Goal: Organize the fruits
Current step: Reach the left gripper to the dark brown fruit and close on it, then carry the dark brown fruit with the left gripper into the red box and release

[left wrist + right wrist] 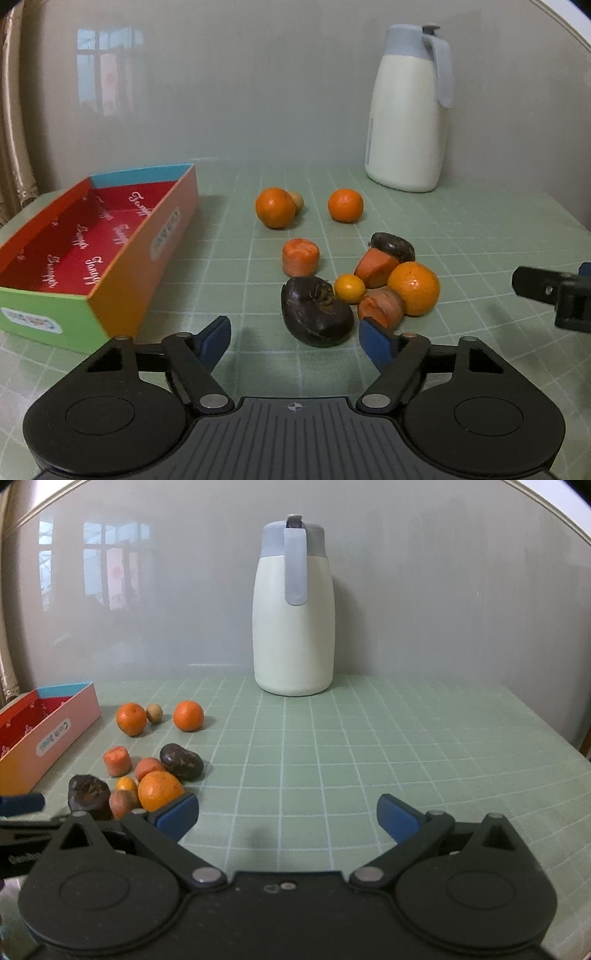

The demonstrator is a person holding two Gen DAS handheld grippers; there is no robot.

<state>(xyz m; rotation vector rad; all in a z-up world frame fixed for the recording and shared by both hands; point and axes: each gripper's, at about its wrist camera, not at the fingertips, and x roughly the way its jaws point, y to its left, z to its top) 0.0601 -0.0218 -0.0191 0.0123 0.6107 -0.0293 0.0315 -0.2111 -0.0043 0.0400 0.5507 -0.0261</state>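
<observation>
A dark brown fruit lies on the green mat between the blue pads of my left gripper. The pads stand apart from it, the right one nearest. Behind it cluster a small orange, a large orange, carrot pieces and a second dark fruit. Two more oranges and a carrot stub lie farther back. The colourful box with a red inside holds nothing on the left. My right gripper is open over bare mat, right of the pile.
A cream jug with a grey lid stands at the back against the wall. A small tan nut sits beside the far left orange. The mat's right edge drops off. A curtain hangs at the far left.
</observation>
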